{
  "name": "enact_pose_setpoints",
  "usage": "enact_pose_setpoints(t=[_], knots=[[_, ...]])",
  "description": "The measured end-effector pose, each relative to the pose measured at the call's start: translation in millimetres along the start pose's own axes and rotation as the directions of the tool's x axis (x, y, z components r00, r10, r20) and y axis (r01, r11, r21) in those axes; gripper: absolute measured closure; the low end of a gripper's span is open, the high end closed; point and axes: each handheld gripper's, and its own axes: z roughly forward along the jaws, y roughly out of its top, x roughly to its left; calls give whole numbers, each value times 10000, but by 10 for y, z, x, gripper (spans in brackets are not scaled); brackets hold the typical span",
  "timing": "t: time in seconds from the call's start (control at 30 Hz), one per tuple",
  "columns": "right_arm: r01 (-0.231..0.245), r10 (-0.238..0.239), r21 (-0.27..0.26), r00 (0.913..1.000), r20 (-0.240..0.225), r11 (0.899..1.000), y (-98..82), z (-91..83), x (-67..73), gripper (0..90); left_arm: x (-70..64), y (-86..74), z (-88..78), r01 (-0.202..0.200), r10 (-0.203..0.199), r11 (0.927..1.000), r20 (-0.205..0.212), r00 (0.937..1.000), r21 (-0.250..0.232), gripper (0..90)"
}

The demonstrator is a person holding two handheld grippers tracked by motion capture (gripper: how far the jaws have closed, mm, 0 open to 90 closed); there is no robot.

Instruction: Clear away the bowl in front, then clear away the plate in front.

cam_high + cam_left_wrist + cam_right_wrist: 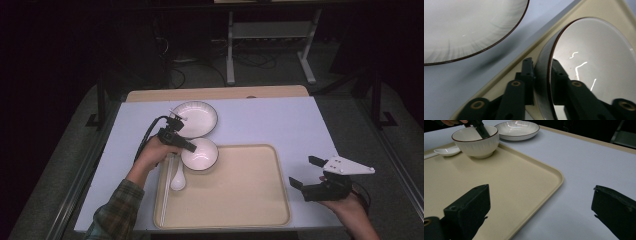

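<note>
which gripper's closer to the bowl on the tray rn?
Left. The left gripper has its jaws on either side of the bowl rim at the tray back left corner. The right gripper hovers open off the tray's right edge, well clear.

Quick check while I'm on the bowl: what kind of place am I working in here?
Probably a lab or recording bench staged as a meal setting: a white-topped table with a bowl, plate and beige tray, dark surroundings, and cables beneath a metal stand behind.

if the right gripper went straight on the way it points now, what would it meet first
Probably nothing close: the right gripper, fingers open, points over the tray's corner edge toward the bowl and plate. The bowl looks nearest, though depth is unclear.
</note>
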Motion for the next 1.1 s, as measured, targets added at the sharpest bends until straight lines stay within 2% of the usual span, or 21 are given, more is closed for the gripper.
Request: enact_pose_setpoints(t=[0.07,0.2,0.47,0.73,0.87,1.1], knots=[[10,-10,-9,10000,-9,10000,1,1,0,16,-5,-1,-33,-63,61,9998,-125,9999,-162,702],[20,-20,7,10000,-13,10000,2,5,4,16,0,0,-133,-93,88,9982,-74,9999,-589,587],[16,-16,9,10000,-7,10000,3,4,5,16,20,24,-311,126,-129,9901,-9,9999,-1400,412],[7,-7,2,10000,6,10000,2,3,4,16,114,100,-450,448,-503,9838,-272,9984,-1736,377],[-2,2,-5,10000,7,10000,1,2,3,16,203,142,-516,665,-780,9817,-581,9953,-1787,372],[-17,17,5,10000,-3,10000,3,8,2,16,373,196,-601,1155,-1340,9740,-845,9874,-1951,354]])
